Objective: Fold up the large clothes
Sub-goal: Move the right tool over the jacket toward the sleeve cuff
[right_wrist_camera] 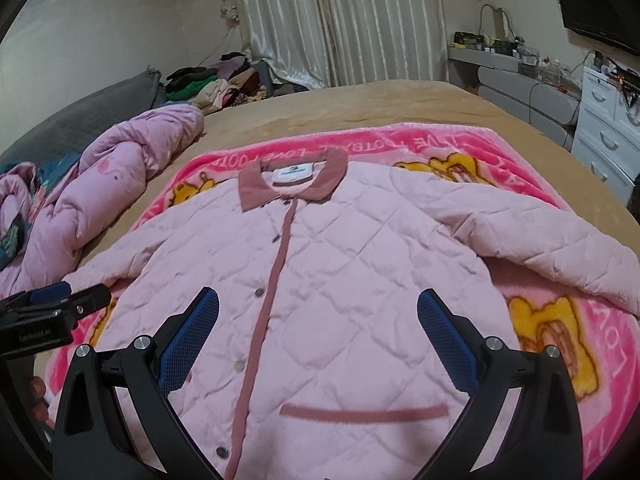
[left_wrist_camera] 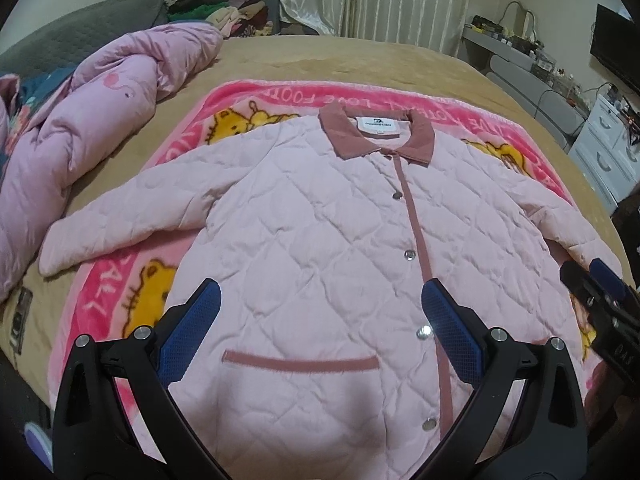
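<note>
Above the blanket's [left_wrist_camera: 224,98] near edge, both claws, left [left_wrist_camera: 320,332] and right [right_wrist_camera: 318,334], gape over the flat jacket [left_wrist_camera: 320,216], gripping nothing.

Tan bed [left_wrist_camera: 360,60] — blanket [left_wrist_camera: 256,98], duvet [left_wrist_camera: 100,120]

A wide bed [right_wrist_camera: 360,108] with a tan cover fills the room, and a bright pink blanket [right_wrist_camera: 400,140] with yellow cartoon bears lies spread on it, with a crumpled pink quilt [left_wrist_camera: 92,128] beside it at the left. Behind the bed hang pale shiny curtains [right_wrist_camera: 340,20], fully closed, and a pile of clothes [right_wrist_camera: 216,80] sits in the corner by the plain cream wall [right_wrist_camera: 100,32]. At the right stand a white chest of drawers [right_wrist_camera: 608,120], a grey cluttered shelf [right_wrist_camera: 500,60] and a dark screen [right_wrist_camera: 600,4] on the wall.
</note>
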Tool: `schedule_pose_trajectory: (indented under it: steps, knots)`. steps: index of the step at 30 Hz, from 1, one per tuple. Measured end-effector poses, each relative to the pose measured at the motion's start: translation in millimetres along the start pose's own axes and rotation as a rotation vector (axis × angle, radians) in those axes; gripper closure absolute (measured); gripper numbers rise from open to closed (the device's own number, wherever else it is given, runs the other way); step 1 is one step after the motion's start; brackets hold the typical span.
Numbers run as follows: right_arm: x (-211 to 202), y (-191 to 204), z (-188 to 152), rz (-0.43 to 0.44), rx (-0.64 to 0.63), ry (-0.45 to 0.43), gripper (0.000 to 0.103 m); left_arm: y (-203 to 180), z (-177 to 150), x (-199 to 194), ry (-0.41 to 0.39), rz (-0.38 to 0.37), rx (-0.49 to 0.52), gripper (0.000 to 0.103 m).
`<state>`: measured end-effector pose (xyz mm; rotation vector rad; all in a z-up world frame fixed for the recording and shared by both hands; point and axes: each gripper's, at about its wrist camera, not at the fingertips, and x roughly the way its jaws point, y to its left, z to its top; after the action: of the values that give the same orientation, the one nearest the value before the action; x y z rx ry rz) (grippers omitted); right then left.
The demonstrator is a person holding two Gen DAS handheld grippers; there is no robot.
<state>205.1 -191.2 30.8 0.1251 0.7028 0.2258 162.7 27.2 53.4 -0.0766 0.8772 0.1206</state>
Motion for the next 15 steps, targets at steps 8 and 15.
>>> schedule_pose_trajectory:
  steps: [8, 15]
  knots:
    - [21.7, -38.2, 23.6, -0.071, 0.068, -0.011, 0.004, -10.8, 25.2, 21.5, 0.016, 0.004, 0.039, 0.009]
    - [39.3, -82.0, 36.4, -0.166, 0.133, -0.016, 0.004, -19.2, 46.7, 50.2, 0.046, -0.026, 0.045, 0.009]
